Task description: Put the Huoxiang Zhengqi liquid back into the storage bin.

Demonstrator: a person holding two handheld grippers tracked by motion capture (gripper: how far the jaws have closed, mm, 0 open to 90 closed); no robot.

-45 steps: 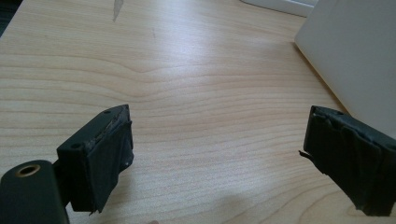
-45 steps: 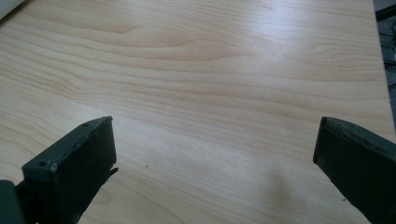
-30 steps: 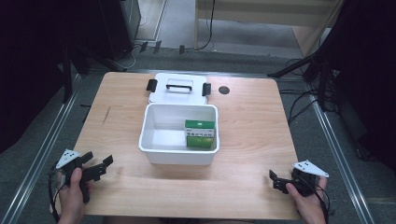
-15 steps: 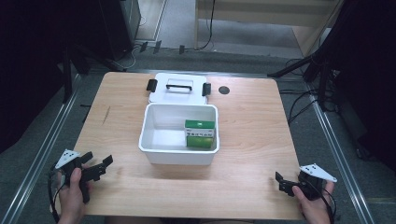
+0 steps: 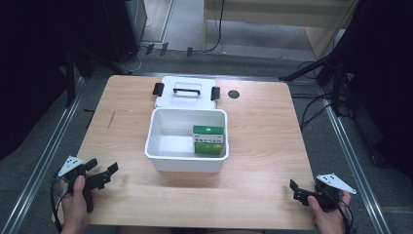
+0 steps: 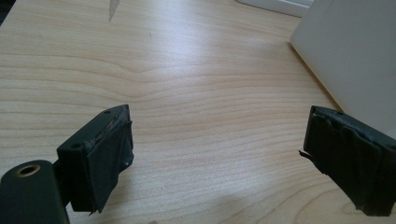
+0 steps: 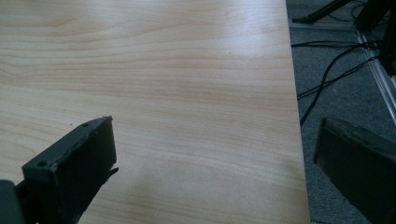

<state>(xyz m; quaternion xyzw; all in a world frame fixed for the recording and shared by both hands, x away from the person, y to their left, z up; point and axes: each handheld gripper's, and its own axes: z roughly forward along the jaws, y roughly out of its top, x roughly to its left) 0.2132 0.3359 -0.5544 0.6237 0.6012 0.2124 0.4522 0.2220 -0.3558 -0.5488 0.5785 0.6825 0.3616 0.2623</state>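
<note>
A white plastic bin [image 5: 165, 146] stands open at the middle of the wooden table [image 5: 263, 131]. A green box [image 5: 209, 140] lies inside it against the right wall. The bin's white lid [image 5: 185, 91], with a black handle and black clips, lies flat just behind it. My left gripper [image 5: 102, 166] is open near the table's front left, empty, its jaws wide apart over bare wood [image 6: 215, 158]. The bin's wall [image 6: 350, 56] is close on its right. My right gripper [image 5: 298, 191] is open and empty at the front right corner [image 7: 215, 172], with one jaw past the table's edge.
A small black round hole [image 5: 234, 94] sits in the tabletop right of the lid. Cables [image 7: 336, 70] run over the grey floor beyond the table's right edge. Metal rails [image 5: 44, 161] flank the table on both sides.
My right gripper has drifted a little to the right and toward the table's near edge. The left gripper, bin, box and lid have stayed put.
</note>
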